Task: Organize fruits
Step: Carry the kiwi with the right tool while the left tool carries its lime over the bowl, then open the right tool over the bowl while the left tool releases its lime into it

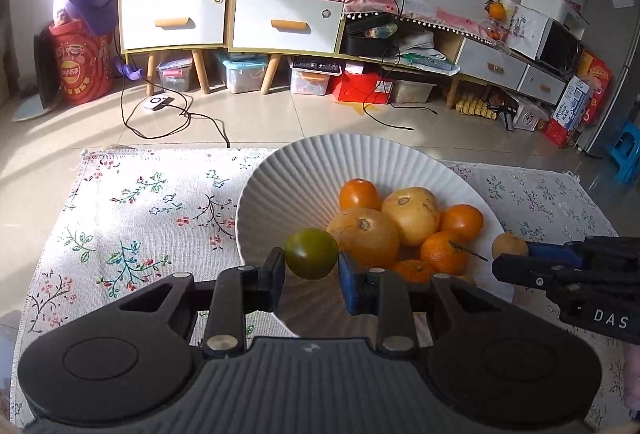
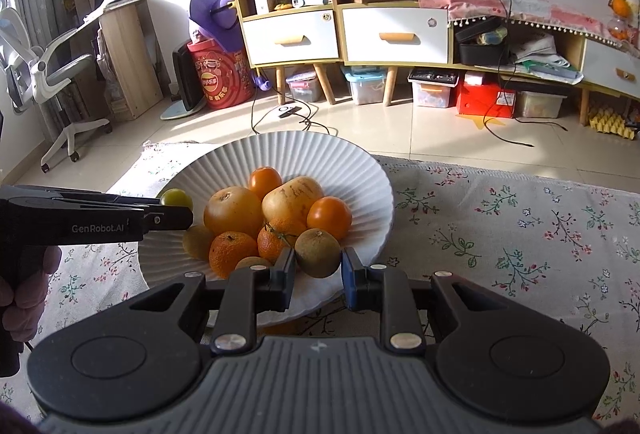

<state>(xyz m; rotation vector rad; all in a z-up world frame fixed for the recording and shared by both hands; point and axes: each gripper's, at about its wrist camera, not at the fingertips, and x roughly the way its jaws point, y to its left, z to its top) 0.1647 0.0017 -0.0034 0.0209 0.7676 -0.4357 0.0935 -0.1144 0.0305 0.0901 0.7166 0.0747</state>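
A white ribbed bowl (image 1: pixel 280 177) (image 2: pixel 360 173) on the floral cloth holds several oranges, tangerines and two large yellow-orange fruits (image 1: pixel 366 236) (image 2: pixel 233 210). My left gripper (image 1: pixel 311 261) is shut on a small green round fruit (image 1: pixel 311 253), held above the bowl's near left rim; the right wrist view shows that fruit (image 2: pixel 176 198) at the tip of the left gripper (image 2: pixel 168 211). My right gripper (image 2: pixel 318 258) is shut on a brownish-green round fruit (image 2: pixel 318 253) over the bowl's near edge; in the left wrist view it (image 1: pixel 516 256) holds that fruit (image 1: pixel 509 245) at the bowl's right rim.
The floral cloth (image 1: pixel 140 213) (image 2: pixel 520 226) covers the table under the bowl. Beyond the table's far edge lie tiled floor, cables and low cabinets (image 1: pixel 232 17). A hand (image 2: pixel 24 286) grips the left tool at the lower left of the right wrist view.
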